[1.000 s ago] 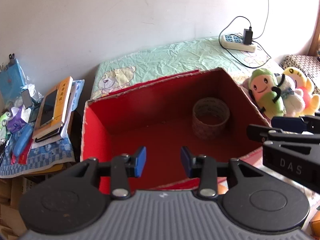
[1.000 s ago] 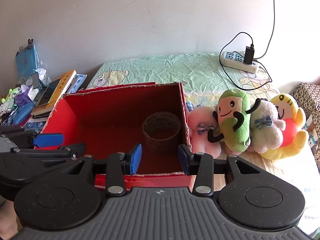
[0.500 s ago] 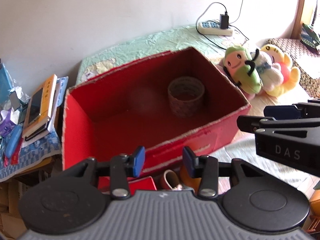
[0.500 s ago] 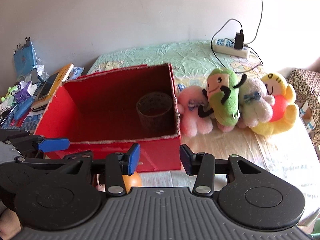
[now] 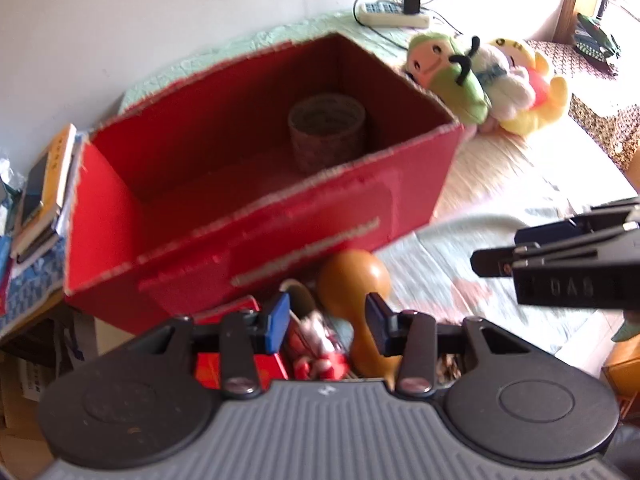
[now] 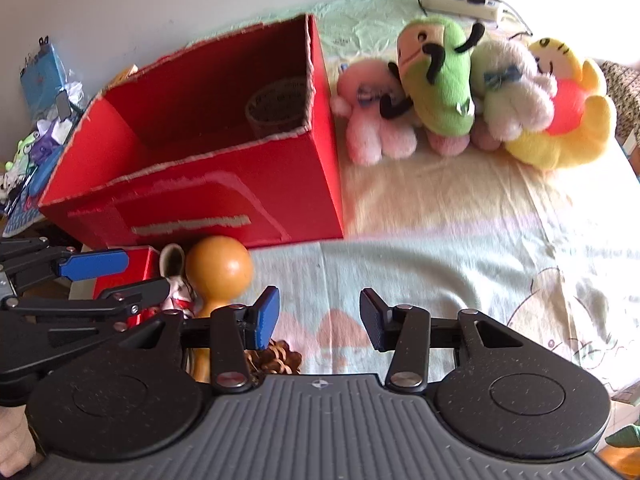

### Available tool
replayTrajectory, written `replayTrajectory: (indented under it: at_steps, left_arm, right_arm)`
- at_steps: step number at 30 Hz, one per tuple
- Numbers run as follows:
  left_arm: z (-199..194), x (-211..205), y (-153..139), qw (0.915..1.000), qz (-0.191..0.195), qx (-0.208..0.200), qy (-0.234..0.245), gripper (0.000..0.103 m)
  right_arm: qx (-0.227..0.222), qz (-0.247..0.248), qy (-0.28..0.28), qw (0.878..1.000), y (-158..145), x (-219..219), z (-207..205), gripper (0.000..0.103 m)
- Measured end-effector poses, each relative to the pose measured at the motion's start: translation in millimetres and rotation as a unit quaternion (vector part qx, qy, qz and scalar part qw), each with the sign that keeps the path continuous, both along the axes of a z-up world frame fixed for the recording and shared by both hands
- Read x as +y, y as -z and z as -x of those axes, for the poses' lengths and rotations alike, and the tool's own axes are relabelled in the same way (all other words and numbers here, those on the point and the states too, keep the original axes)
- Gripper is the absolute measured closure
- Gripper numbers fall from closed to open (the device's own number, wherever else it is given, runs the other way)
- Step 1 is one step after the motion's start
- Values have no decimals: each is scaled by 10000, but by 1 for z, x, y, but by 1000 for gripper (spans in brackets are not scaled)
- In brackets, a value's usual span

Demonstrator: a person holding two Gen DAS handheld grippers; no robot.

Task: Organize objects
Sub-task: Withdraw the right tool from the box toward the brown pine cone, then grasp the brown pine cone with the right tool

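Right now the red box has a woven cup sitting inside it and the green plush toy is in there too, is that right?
Not quite. The woven cup does sit inside the red box, but the green plush toy is outside it, lying on the bed sheet beside the box with the other plush toys. The right wrist view shows this most clearly.

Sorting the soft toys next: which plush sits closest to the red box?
The pink plush toy, leftmost in the row, right beside the red cardboard box; green, white and yellow ones lie farther right.
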State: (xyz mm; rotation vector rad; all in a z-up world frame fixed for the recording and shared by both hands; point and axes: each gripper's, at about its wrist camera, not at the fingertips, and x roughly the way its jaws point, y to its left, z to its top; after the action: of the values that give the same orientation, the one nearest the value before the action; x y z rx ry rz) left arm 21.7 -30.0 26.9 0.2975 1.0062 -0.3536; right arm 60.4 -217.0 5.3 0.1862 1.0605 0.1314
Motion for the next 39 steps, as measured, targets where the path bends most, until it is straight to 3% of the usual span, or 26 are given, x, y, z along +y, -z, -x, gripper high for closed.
replayTrajectory:
  at_steps: [13, 20, 29, 36, 39]
  left_arm:
    - [9, -23, 16, 9979, 45, 553, -322, 57]
    - [30, -22, 19, 9951, 501, 829, -180, 57]
    - [34, -41, 38, 9893, 928, 1120, -131, 56]
    - [26, -42, 46, 9911, 827, 963, -403, 53]
    - [24, -42, 51, 9907, 751, 1039, -453, 52]
  right_arm:
    - [632, -392, -950, 9927, 23, -15, -16, 56]
    - [923, -777, -1482, 9816, 34, -15, -22, 56]
    - [1446, -1484, -1706, 9633, 55, -18, -31, 53]
    - [1714, -1916, -1575, 9535, 68, -23, -38, 46]
    - [1852, -2105, -1591, 9466, 72, -26, -39, 51]
